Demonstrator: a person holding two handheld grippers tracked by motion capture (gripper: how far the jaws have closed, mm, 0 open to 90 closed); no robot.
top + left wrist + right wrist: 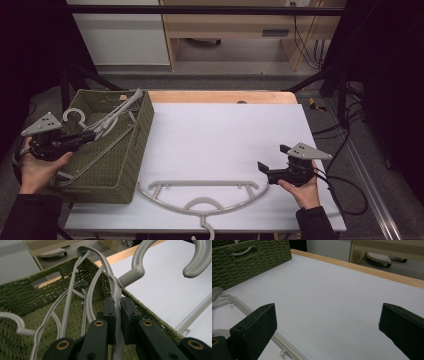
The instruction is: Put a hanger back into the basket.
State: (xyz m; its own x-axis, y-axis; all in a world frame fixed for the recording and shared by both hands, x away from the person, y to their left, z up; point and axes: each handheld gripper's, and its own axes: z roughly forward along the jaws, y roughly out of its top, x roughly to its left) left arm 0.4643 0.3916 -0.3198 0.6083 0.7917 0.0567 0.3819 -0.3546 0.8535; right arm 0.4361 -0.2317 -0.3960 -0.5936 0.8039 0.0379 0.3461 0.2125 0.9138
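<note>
A green woven basket [131,165] stands at the table's left with several grey plastic hangers [67,302] inside. My left gripper [90,135] reaches over the basket and is shut on the neck of one grey hanger [115,288], just below its hook [71,113]. In the left gripper view the two pads [110,315] squeeze that neck, and the hook [147,255] curves up over the basket's rim. Another grey hanger [200,192] lies flat on the white table near the front edge. My right gripper [272,156] hovers open just right of that hanger's end, nothing between its fingers [257,322].
The white table top [225,135] has a wooden strip [220,96] along its far edge. In the right gripper view the basket [249,260] is far left and the flat hanger's bar [239,305] runs past the left jaw. Cables [345,190] trail off the right side.
</note>
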